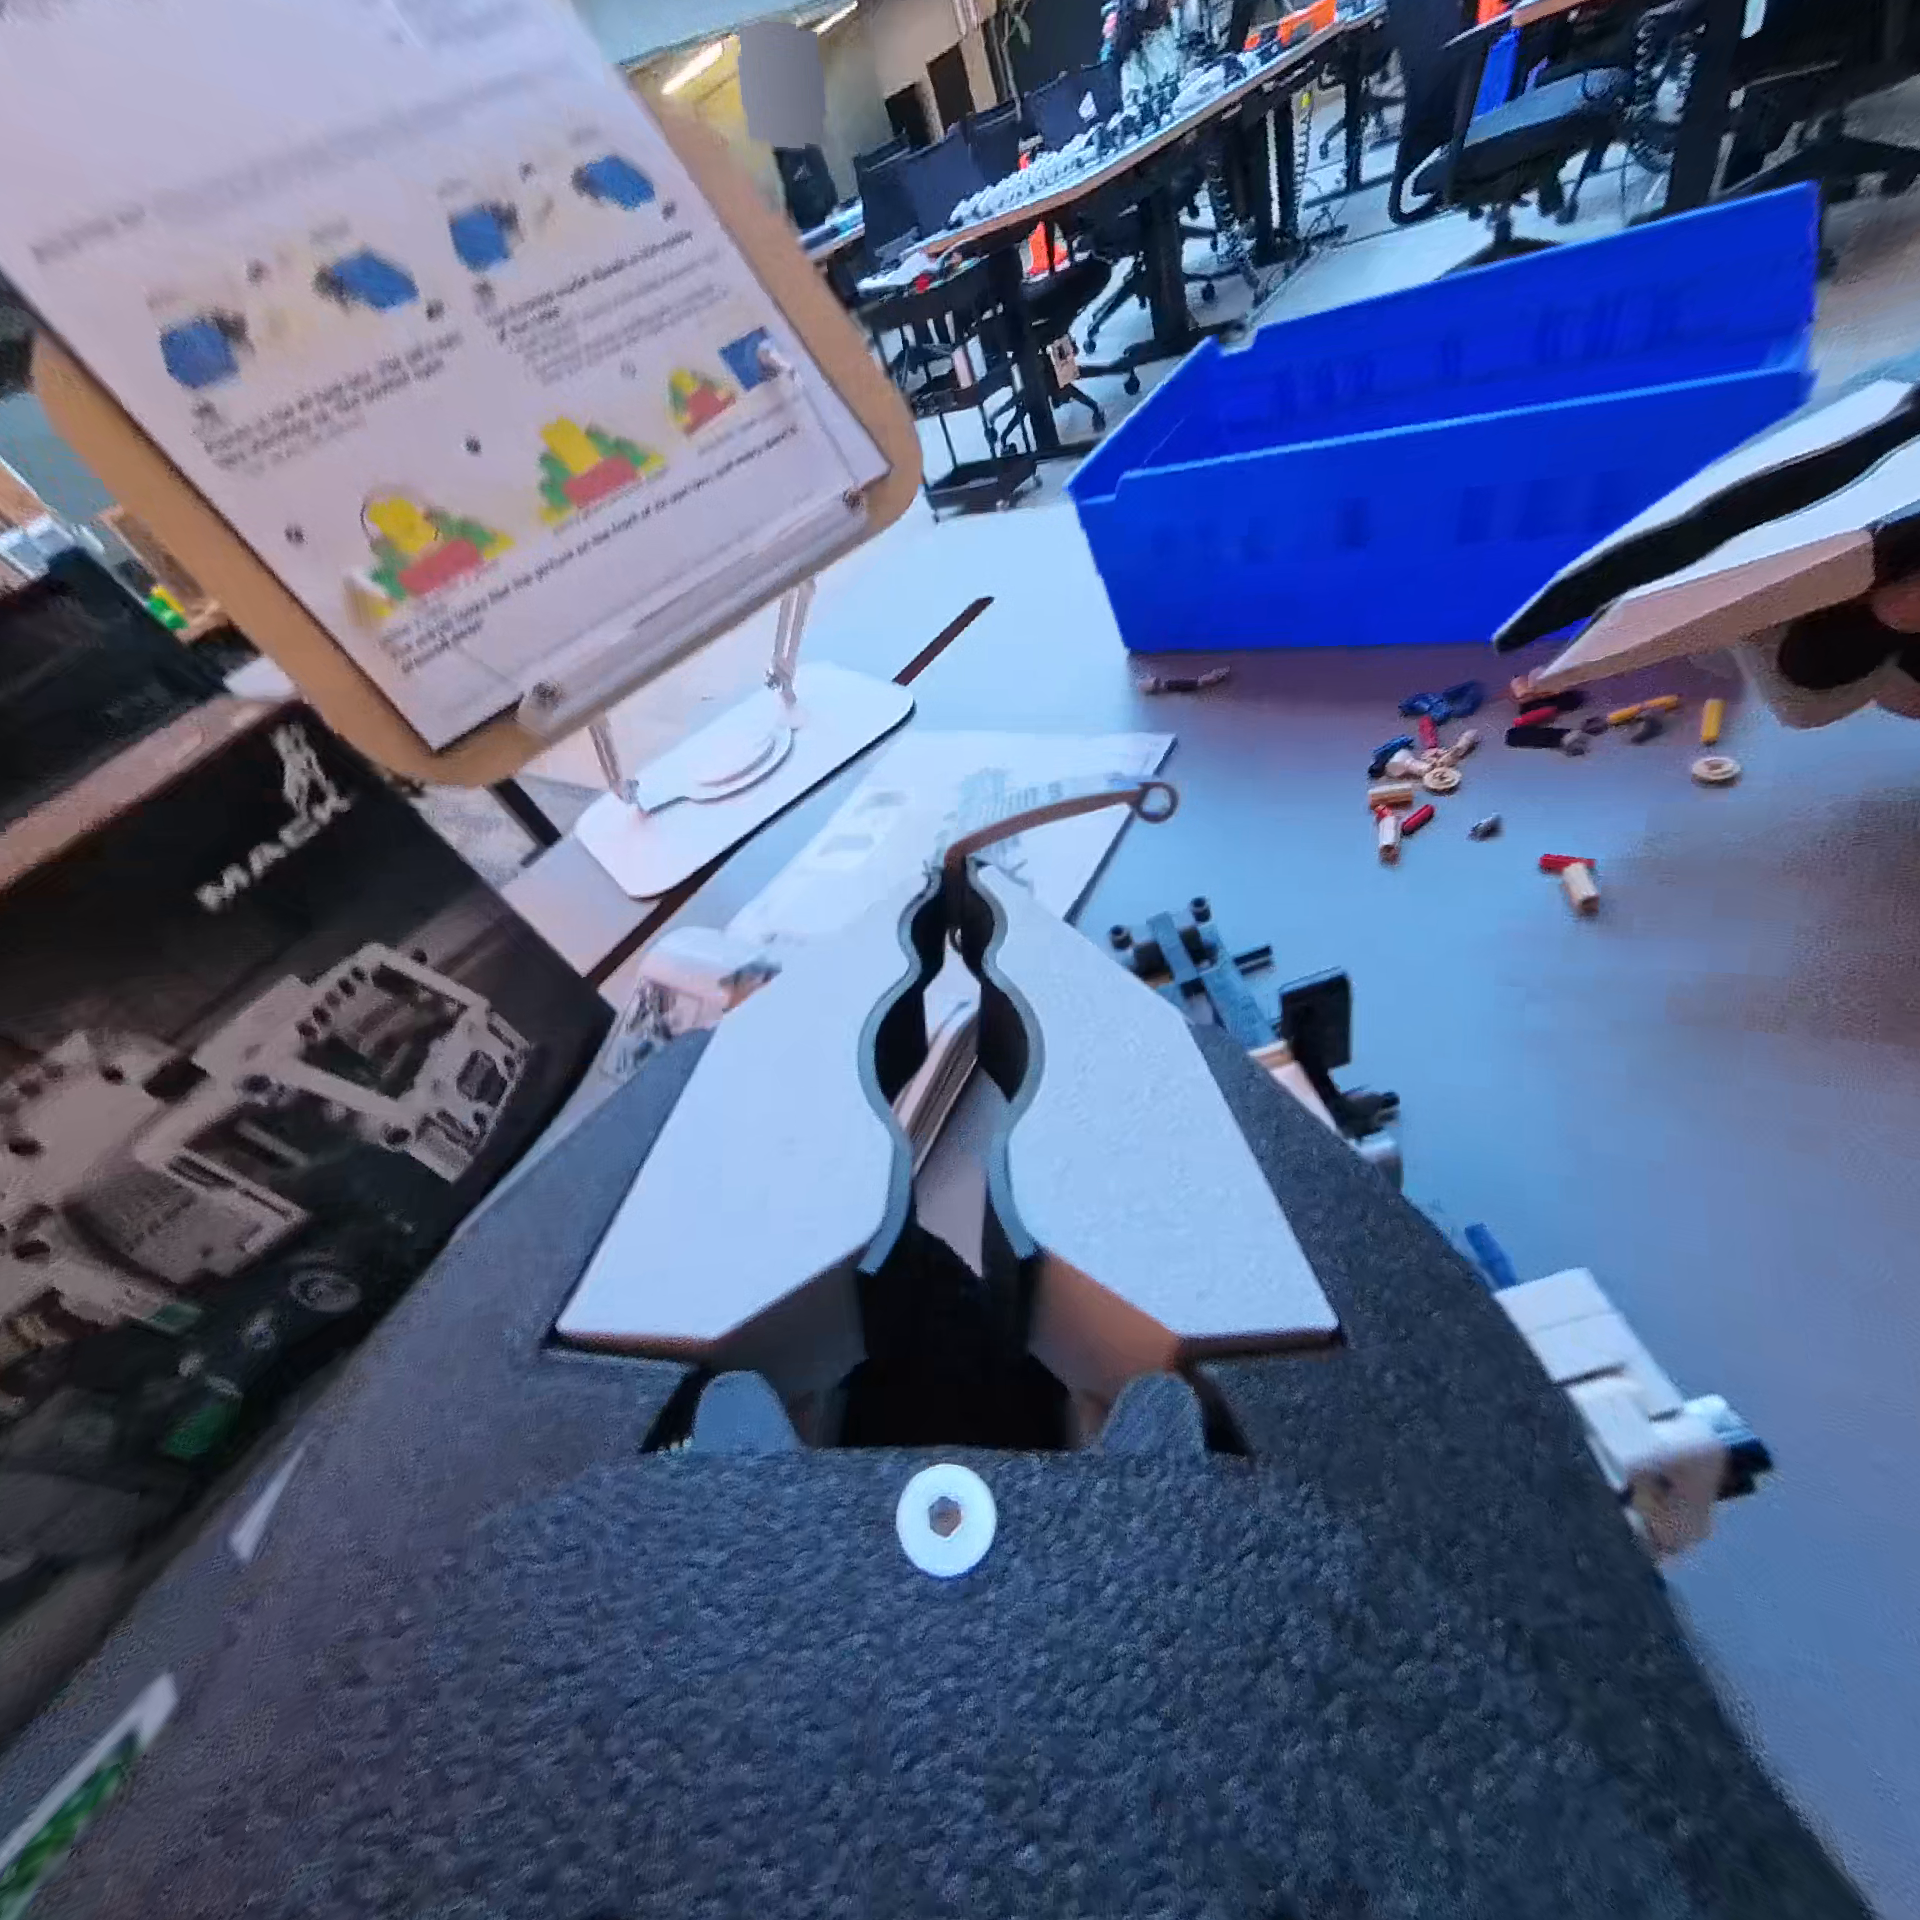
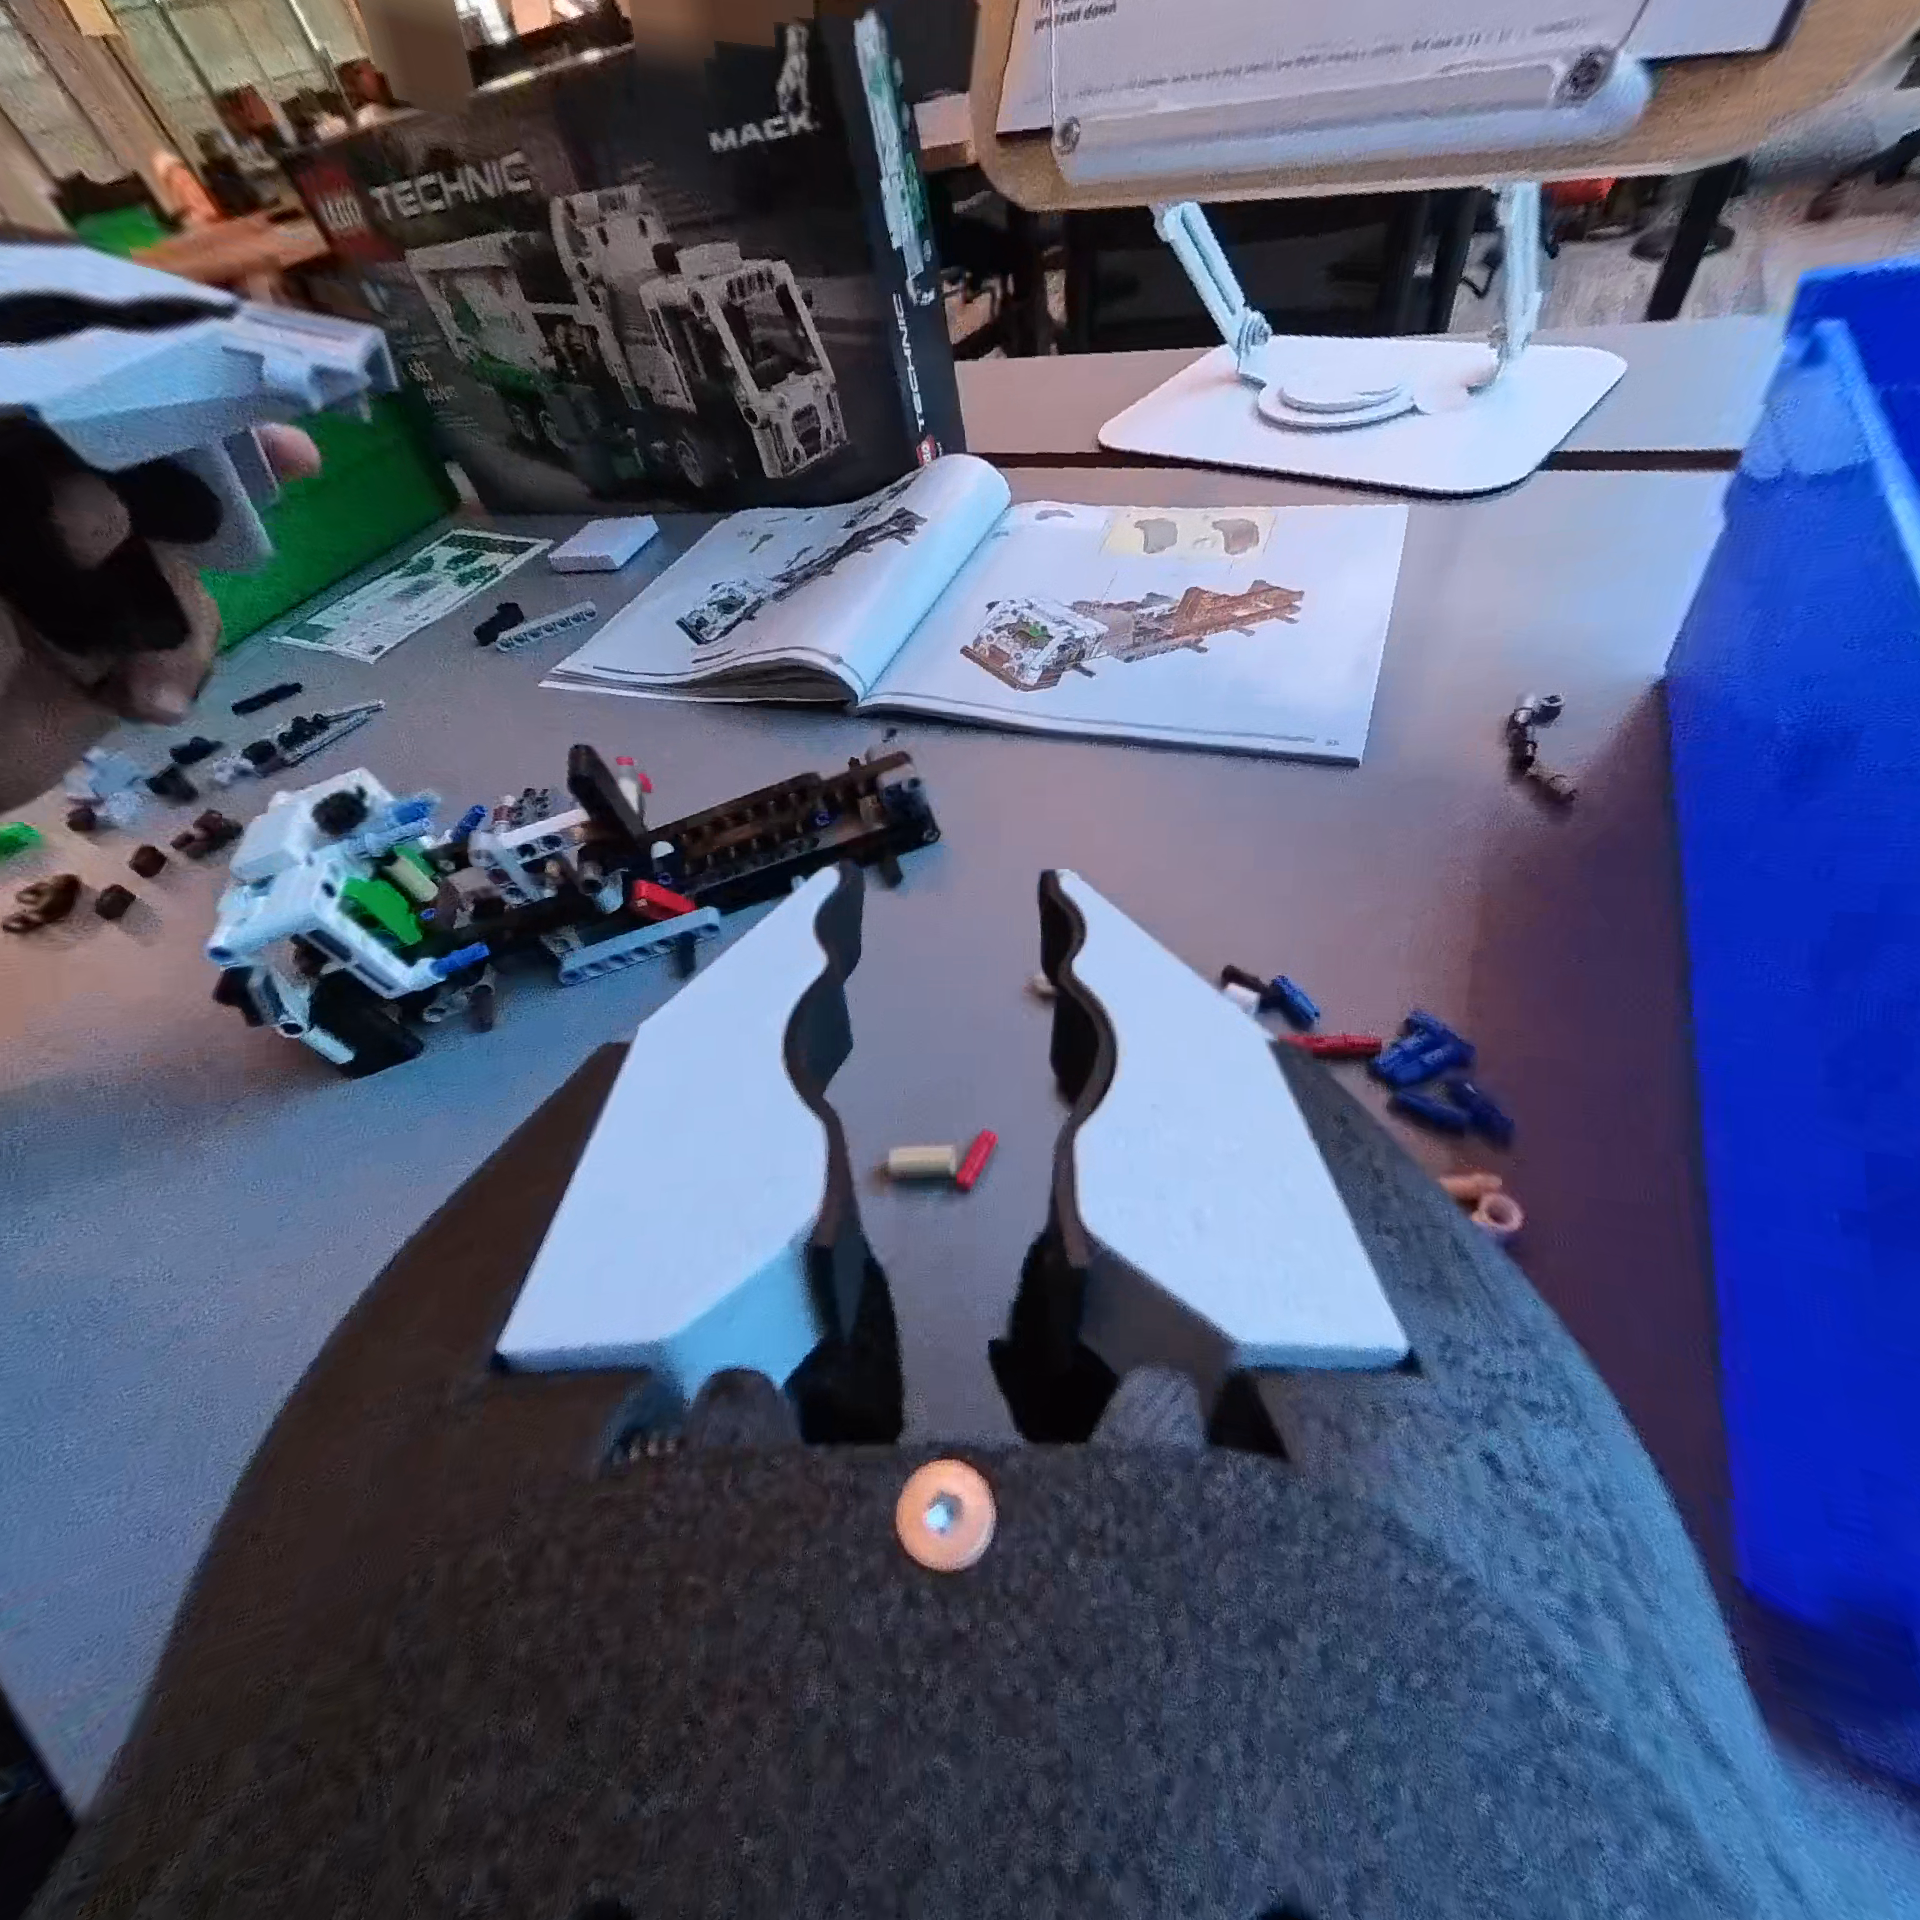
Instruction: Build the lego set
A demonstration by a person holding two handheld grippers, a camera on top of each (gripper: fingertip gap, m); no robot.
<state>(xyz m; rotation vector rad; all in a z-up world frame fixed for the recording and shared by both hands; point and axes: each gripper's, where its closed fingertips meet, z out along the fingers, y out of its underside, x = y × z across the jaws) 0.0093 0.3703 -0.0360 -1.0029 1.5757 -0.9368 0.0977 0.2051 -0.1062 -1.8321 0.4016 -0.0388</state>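
Observation:
The partly built white, black and green lego truck (image 2: pixel 416 904) lies on the grey table; its chassis (image 1: pixel 1226 966) and white cab (image 1: pixel 1600 1382) show to the right of my left gripper. My left gripper (image 1: pixel 956 883) is shut, raised over the open manual (image 1: pixel 997 790). A thin brown curved strip with a ring end (image 1: pixel 1153 800) runs from its tips; I cannot tell if it is held. My right gripper (image 2: pixel 948 894) is open and empty, low over the table, with a tan and red pin (image 2: pixel 935 1158) lying between its fingers. It also shows in the left wrist view (image 1: pixel 1527 655).
A blue bin (image 2: pixel 1808 935) stands at the right. Loose blue and red pins (image 2: pixel 1423 1060) lie beside it, dark pieces (image 2: pixel 156 831) at the left. The open manual (image 2: pixel 1039 623), set box (image 2: pixel 675 312), green baseplate (image 2: pixel 332 520) and a sheet stand (image 2: pixel 1351 416) are behind. Spacing between my two grippers at the tips: around 20 centimetres.

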